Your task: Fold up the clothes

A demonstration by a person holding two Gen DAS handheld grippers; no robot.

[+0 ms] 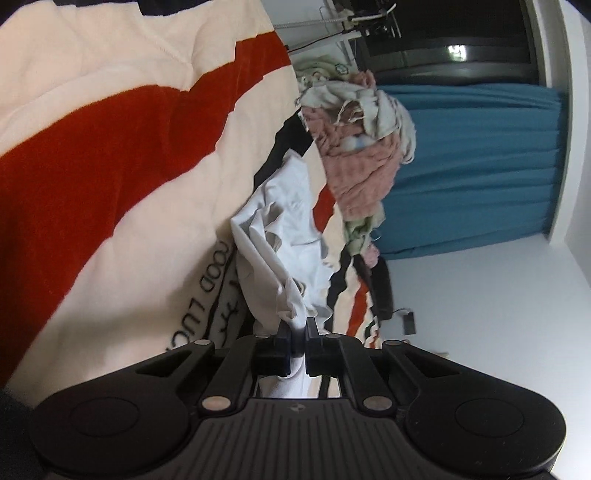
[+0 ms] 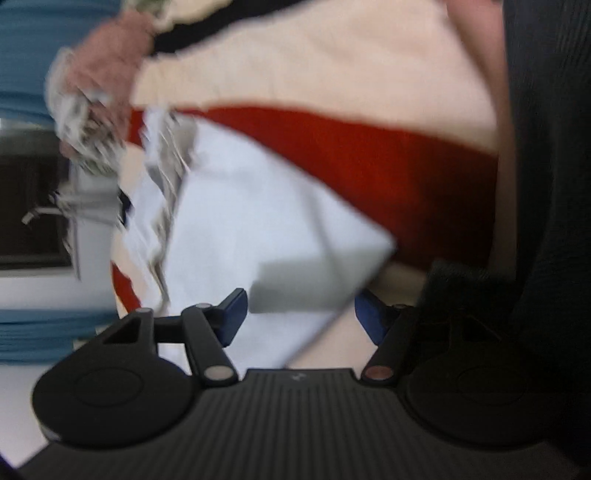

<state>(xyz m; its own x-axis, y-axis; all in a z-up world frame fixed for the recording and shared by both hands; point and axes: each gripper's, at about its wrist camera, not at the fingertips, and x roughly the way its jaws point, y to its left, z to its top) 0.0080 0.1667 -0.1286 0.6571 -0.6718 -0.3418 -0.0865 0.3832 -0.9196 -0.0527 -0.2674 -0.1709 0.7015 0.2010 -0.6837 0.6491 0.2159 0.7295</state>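
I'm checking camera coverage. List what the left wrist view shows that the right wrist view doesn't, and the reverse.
Only the left wrist view shows the left gripper shut on the white garment, the black lettering on the blanket, and a dark cabinet.

Only the right wrist view shows the right gripper open, with blue fingers either side of the garment's corner.

Both show the white garment, the cream-and-red blanket, the clothes pile and the blue curtain.

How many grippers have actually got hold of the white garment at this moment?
1. The left gripper is shut on an edge of the white garment. The right gripper is open, its jaws on either side of a corner of the garment without pinching it.
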